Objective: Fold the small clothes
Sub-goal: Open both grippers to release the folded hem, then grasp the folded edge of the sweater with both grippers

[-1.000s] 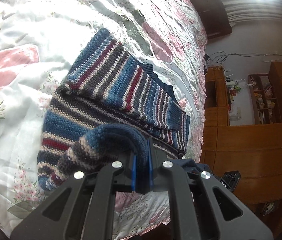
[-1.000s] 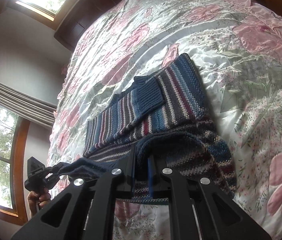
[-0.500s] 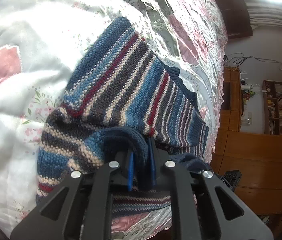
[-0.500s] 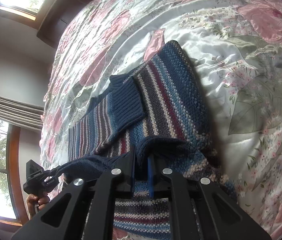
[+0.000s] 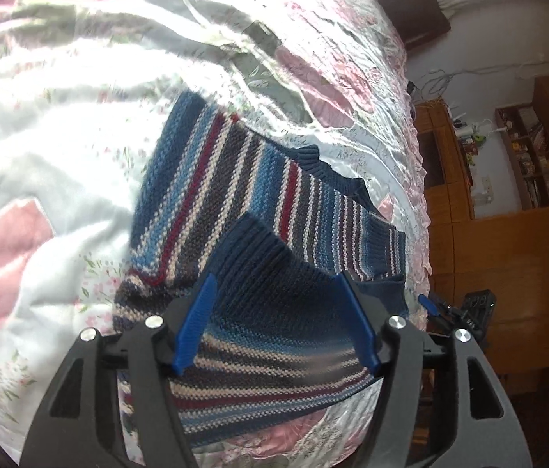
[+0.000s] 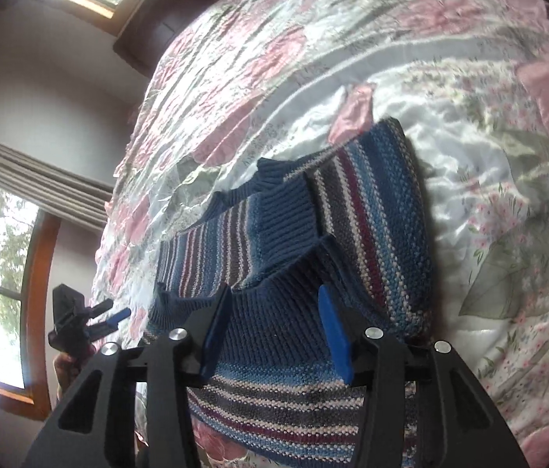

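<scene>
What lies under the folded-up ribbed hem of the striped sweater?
Under the ribbed hem lies the sweater's own striped body and a ribbed cuff; beneath that, the floral bedspread. Anything between layers is covered.

A bed covered by a glossy white quilt (image 5: 60, 124) with pink flowers and green leaves carries 1 striped knit sweater (image 5: 235, 179), folded, lying flat near the quilt's near edge.

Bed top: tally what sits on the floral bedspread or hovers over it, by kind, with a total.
Striped knit sweater: 1
Floral bedspread: 1
Tongs: 2, the left tongs and the right tongs, both open over the folded sweater
Total: 4
</scene>
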Action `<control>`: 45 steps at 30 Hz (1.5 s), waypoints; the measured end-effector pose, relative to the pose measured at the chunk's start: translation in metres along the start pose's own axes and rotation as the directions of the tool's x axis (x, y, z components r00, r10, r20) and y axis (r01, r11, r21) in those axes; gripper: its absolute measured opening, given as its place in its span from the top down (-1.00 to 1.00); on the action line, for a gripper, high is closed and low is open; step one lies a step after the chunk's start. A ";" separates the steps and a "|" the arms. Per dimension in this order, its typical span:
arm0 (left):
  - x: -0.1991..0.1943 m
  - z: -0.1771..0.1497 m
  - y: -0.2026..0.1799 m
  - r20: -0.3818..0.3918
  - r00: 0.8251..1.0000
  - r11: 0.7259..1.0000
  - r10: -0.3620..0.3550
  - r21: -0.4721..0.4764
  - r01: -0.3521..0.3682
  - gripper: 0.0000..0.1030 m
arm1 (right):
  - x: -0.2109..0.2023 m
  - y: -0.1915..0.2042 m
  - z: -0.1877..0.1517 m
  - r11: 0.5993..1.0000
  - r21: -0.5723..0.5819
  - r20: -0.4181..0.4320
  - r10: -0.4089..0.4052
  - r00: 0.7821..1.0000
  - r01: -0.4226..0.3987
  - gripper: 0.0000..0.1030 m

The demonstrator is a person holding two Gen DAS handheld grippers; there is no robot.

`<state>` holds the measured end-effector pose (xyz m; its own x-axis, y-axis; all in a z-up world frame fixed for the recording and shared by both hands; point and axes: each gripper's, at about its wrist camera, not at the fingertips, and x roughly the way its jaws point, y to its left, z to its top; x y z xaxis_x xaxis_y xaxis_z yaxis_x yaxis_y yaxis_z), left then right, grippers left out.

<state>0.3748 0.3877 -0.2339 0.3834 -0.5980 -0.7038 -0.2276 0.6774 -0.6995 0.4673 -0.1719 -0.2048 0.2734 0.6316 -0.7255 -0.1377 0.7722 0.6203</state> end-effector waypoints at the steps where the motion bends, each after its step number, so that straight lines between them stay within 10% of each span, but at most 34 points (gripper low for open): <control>1: -0.001 0.003 -0.005 -0.001 1.000 0.999 0.007 0.037 -0.007 -0.31 | -0.004 0.004 0.003 1.000 -0.029 -0.002 -0.007 1.000 0.007 -0.18; 3: 0.005 0.008 -0.011 -0.025 1.000 0.995 0.015 0.094 -0.013 -0.36 | -0.007 0.008 0.008 0.998 -0.068 -0.027 -0.017 0.999 0.015 -0.46; 23: 0.098 0.036 0.020 -0.259 0.964 0.978 0.063 0.208 -0.008 -0.39 | 0.067 -0.032 0.022 0.984 -0.176 -0.222 -0.075 0.972 0.035 -0.30; 29: 0.095 0.031 0.008 -0.243 0.962 0.960 0.123 0.276 -0.053 0.25 | 0.061 -0.026 0.021 0.973 -0.227 -0.227 -0.096 0.969 0.043 0.16; 36: 0.100 0.024 0.001 -0.245 0.953 0.936 0.179 0.341 -0.088 0.31 | 0.070 -0.018 0.018 0.964 -0.262 -0.249 -0.123 0.961 0.055 0.26; 39: 0.096 0.025 0.002 -0.207 0.959 0.932 0.195 0.344 -0.115 0.83 | 0.066 -0.017 0.018 0.960 -0.270 -0.240 -0.138 0.961 0.070 0.41; 45: 0.090 0.020 -0.004 -0.174 0.966 0.923 0.190 0.366 -0.116 0.86 | 0.055 -0.017 0.013 0.959 -0.270 -0.213 -0.150 0.965 0.089 0.80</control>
<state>0.4279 0.3392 -0.2919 0.1718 -0.5232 -0.8347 0.0732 0.8518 -0.5188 0.4976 -0.1509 -0.2514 0.0814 0.5090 -0.8569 -0.3644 0.8154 0.4497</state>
